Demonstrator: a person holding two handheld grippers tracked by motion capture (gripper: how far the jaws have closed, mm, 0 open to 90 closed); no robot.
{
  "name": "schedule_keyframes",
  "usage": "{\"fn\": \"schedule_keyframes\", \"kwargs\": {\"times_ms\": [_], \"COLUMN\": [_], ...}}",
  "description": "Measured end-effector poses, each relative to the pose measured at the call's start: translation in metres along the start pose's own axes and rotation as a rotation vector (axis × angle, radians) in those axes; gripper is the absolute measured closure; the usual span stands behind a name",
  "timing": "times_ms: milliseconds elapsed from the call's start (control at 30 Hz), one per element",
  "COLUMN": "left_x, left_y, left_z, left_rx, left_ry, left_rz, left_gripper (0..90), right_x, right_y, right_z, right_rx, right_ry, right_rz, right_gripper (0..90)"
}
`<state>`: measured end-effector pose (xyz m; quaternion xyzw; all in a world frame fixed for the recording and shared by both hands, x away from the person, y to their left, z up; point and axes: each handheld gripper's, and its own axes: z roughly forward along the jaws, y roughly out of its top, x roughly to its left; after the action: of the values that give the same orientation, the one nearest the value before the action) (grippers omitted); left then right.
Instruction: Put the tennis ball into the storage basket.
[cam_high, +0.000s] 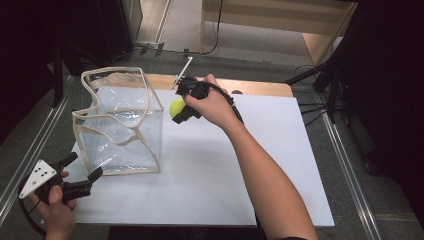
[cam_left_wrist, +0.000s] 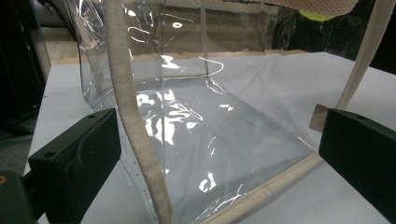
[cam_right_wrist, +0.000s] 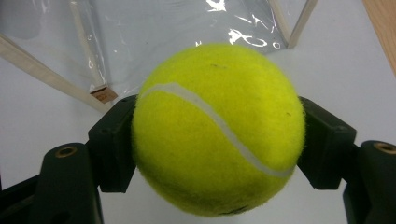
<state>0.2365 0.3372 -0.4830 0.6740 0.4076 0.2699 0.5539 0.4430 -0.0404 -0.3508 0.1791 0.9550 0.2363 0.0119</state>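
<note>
- Right gripper (cam_high: 181, 109): jaws clamped on the ball (cam_high: 177, 107), one pad on each side. The ball is held above the table (cam_high: 280, 165), just beside the bag's (cam_high: 120, 122) right wall and short of its open top.
- Left gripper (cam_high: 82, 172): jaws apart, holding nothing, at the bag's near bottom corner.
- Risk: the bag is soft, unheld and its rim (cam_high: 112, 72) sags inward. A low approach would likely strike the rim, tipping or pushing the bag.
- Risk: a release before the ball is over the opening would send it rolling across the table.
- Risk: the round, fuzzy ball is held at two points only; a sharp wrist turn could work it loose.
</note>
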Motion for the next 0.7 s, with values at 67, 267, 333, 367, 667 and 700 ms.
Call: {"fn": "schedule_keyframes", "kwargs": {"times_ms": [67,267,333,367,667,700], "left_x": [0.0,0.0,0.0,0.0,0.0,0.0], "left_y": [0.0,0.0,0.0,0.0,0.001,0.001], "left_z": [0.0,0.0,0.0,0.0,-0.001,-0.001], "left_rx": [-0.002,-0.001,-0.001,-0.003,-0.003,-0.003], "left_ry": [0.0,-0.002,-0.003,-0.001,-0.003,-0.003], "left_rz": [-0.001,0.001,0.002,-0.001,0.001,0.001], "left_gripper": [0.0,0.0,0.0,0.0,0.0,0.0], "right_x": [0.001,0.002,0.002,0.003,0.006,0.006], "right_y": [0.002,0.009,0.009,0.01,0.021,0.021], "right_z": [-0.001,-0.005,-0.006,-0.007,-0.013,-0.013], "right_rx": [-0.001,-0.003,-0.003,-0.005,-0.012,-0.013], "right_ry": [0.004,0.006,0.007,0.009,0.016,0.017], "right_rz": [0.001,-0.013,-0.018,-0.015,-0.019,-0.022], "right_gripper": [24.3,24.3,24.3,24.3,24.3,24.3]}}
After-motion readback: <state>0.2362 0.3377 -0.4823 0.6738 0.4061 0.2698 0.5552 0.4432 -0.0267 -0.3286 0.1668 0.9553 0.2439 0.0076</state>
